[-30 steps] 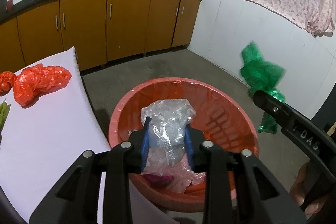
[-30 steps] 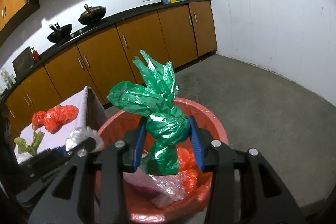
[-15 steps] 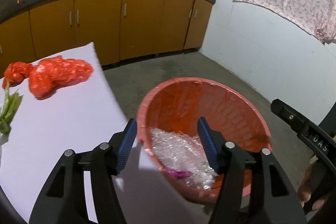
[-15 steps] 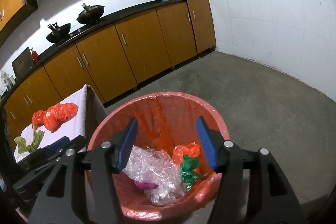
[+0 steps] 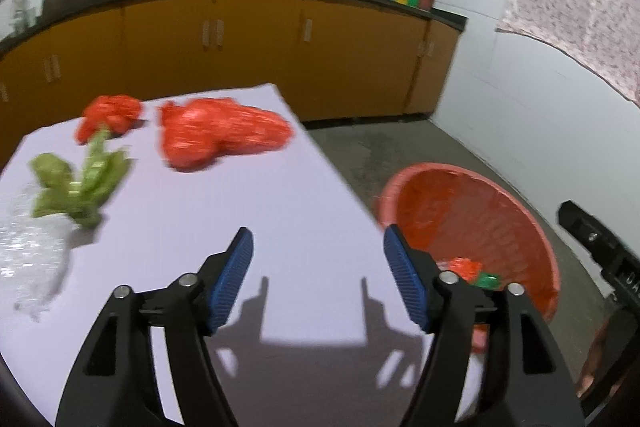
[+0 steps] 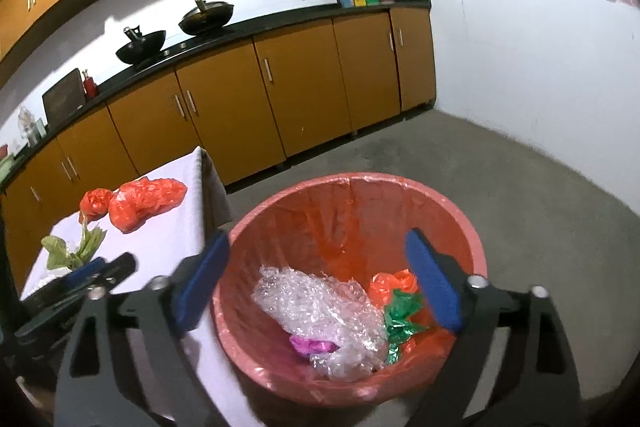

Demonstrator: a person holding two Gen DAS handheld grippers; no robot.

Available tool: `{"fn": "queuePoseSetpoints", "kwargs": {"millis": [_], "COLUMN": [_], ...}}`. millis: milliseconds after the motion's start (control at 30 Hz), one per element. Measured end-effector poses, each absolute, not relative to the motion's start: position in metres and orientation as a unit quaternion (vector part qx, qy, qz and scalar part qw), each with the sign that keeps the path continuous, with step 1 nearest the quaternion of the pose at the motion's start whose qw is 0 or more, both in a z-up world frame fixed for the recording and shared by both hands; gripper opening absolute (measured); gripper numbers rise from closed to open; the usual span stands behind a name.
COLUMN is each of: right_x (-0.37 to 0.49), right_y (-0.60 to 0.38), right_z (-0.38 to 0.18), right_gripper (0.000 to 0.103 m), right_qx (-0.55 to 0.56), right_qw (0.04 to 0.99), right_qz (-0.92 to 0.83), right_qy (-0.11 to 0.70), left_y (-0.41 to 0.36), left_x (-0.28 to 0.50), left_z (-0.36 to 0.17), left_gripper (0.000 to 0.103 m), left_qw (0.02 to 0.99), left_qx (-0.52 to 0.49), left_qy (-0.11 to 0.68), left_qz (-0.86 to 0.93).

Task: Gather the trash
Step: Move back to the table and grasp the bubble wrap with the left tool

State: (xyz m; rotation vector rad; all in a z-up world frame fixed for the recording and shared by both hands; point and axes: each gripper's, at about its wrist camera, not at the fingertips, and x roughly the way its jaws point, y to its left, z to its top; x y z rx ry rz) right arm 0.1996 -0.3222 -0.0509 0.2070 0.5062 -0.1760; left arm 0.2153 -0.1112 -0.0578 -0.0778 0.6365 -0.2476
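Trash that both claws were pinching a second ago, the bubble wrap point(image 6: 320, 311) and green foil wrapper point(image 6: 400, 319), now lies low in the red-lined bin point(image 6: 348, 195), lower centre of the right view. Left gripper point(image 5: 318, 281) and right gripper point(image 6: 316, 283) hang spread and bare, the left swung back over the white table point(image 5: 224, 211), so I'd say fetching comes next: the red bag point(image 5: 222, 137), leafy scraps point(image 5: 76, 187) and a clear wad point(image 5: 28, 259) wait upper left, before orange cabinets point(image 5: 248, 63).

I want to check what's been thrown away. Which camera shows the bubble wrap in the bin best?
The right wrist view: it looks down into the bin, with the bubble wrap plainly visible. In the left wrist view a finger hides it.
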Motion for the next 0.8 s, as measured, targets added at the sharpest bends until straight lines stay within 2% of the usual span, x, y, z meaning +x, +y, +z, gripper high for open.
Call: {"fn": "queuePoseSetpoints", "kwargs": {"millis": [67, 267, 467, 733, 800], "right_x": [0.200, 0.205, 0.213, 0.220, 0.222], "right_y": [-0.312, -0.290, -0.259, -0.212, -0.204], "right_z": [-0.048, -0.043, -0.048, -0.049, -0.048], "right_gripper": [0.098, 0.099, 0.099, 0.099, 0.099], "right_qx": [0.084, 0.071, 0.076, 0.036, 0.031], "right_qw": [0.962, 0.965, 0.962, 0.962, 0.962], "right_qz": [-0.088, -0.081, -0.041, -0.001, 0.004], "right_qy": [0.245, 0.241, 0.258, 0.271, 0.272], "left_y": [-0.088, -0.005, 0.064, 0.100, 0.105], "left_x": [0.207, 0.192, 0.204, 0.233, 0.236], "left_z": [-0.055, -0.053, -0.064, -0.097, -0.098], "left_gripper": [0.081, 0.089, 0.093, 0.093, 0.087], "left_qw": [0.950, 0.962, 0.949, 0.918, 0.917], "left_qx": [-0.027, 0.004, -0.012, -0.042, -0.060], "left_qy": [0.297, 0.272, 0.298, 0.378, 0.381], "left_qz": [-0.090, 0.027, 0.107, 0.112, 0.106]}}
